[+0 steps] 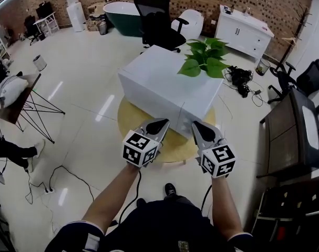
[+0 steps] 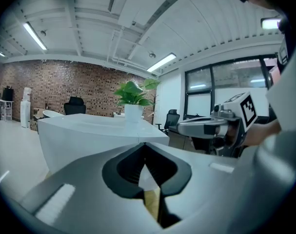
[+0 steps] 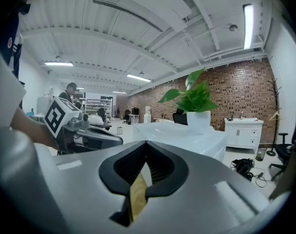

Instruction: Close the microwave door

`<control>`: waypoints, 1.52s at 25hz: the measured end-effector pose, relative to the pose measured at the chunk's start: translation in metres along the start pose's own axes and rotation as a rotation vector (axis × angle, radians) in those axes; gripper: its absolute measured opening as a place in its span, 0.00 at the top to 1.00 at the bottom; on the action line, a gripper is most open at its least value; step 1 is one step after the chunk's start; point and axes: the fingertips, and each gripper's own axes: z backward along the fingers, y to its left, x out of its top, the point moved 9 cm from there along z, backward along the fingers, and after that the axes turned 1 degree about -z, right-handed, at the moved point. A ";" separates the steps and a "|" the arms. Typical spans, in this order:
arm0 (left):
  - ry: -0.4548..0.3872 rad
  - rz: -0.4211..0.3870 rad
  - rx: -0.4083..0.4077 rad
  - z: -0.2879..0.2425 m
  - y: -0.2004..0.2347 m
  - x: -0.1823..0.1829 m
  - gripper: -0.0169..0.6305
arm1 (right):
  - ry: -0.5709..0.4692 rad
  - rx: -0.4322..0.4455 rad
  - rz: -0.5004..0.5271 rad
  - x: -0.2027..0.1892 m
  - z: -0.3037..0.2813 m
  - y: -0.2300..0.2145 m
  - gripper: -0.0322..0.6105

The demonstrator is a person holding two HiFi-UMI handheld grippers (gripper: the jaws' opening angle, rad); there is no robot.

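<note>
1. Standing on a round wooden surface (image 1: 129,121), the white microwave (image 1: 170,83) faces the person, which puts its front within easy reach of both arms
2. A potted plant (image 1: 206,56) sits on the microwave's top, toward the far right corner and well away from the front, so it should not get in the way of a push
3. The door (image 1: 148,94) seems to be the front panel left of a vertical seam. It looks flush with the body and nothing swings out from it, though I cannot tell whether it is fully latched
4. The left tongs (image 1: 164,122) and right tongs (image 1: 195,124) are held side by side, level and pointing at the front, just short of it. That suits a nudge with the tips, not a grab
5. In the left gripper view the jaws are closed, tips meeting, with nothing between them
6. In the right gripper view the jaws are likewise closed tip to tip and empty
7. Neither pair touches the microwave; both hover over the near edge of the surface
</note>
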 end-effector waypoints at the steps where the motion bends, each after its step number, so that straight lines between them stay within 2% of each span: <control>1: -0.002 0.002 0.003 0.008 0.000 0.000 0.95 | -0.001 0.018 0.001 0.000 -0.004 0.007 0.95; 6: -0.019 0.011 0.039 0.043 0.002 -0.001 0.95 | 0.001 0.089 0.000 0.000 -0.022 0.035 0.95; 15: -0.032 0.008 0.090 0.073 0.010 -0.002 0.95 | -0.003 0.154 0.015 0.007 -0.042 0.063 0.95; 23: -0.026 0.009 0.097 0.082 0.017 -0.005 0.95 | 0.006 0.138 0.017 0.009 -0.049 0.070 0.95; 38: -0.025 0.000 0.063 0.072 0.022 -0.002 0.95 | -0.002 0.119 0.025 0.015 -0.053 0.065 0.95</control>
